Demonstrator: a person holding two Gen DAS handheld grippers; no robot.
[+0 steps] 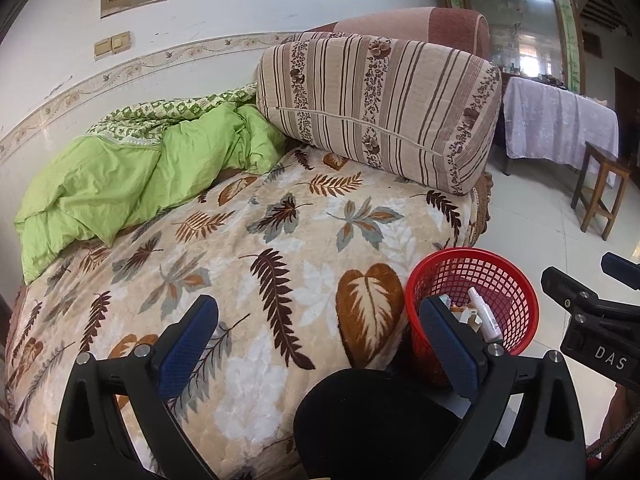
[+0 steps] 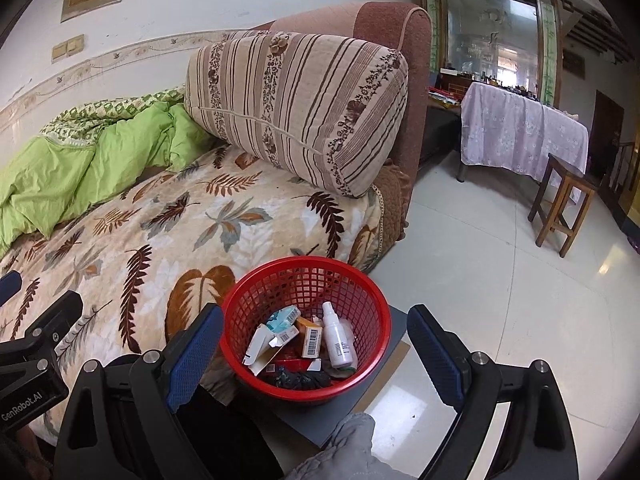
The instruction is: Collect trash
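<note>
A red mesh basket (image 2: 362,292) stands on a grey board beside the sofa bed; it also shows in the left wrist view (image 1: 516,280). It holds a white spray bottle (image 2: 338,338), small cardboard boxes (image 2: 310,338), a blue-white packet (image 2: 285,317) and dark crumpled trash (image 2: 302,378). My right gripper (image 2: 316,354) is open and empty, its jaws spread above the basket. My left gripper (image 1: 320,342) is open and empty over the leaf-patterned blanket (image 1: 256,248), left of the basket.
A striped cushion (image 1: 380,108) and a green quilt (image 1: 132,176) lie on the sofa bed. A wooden stool (image 2: 560,204) and a table with a lilac cloth (image 2: 520,132) stand on the tiled floor to the right.
</note>
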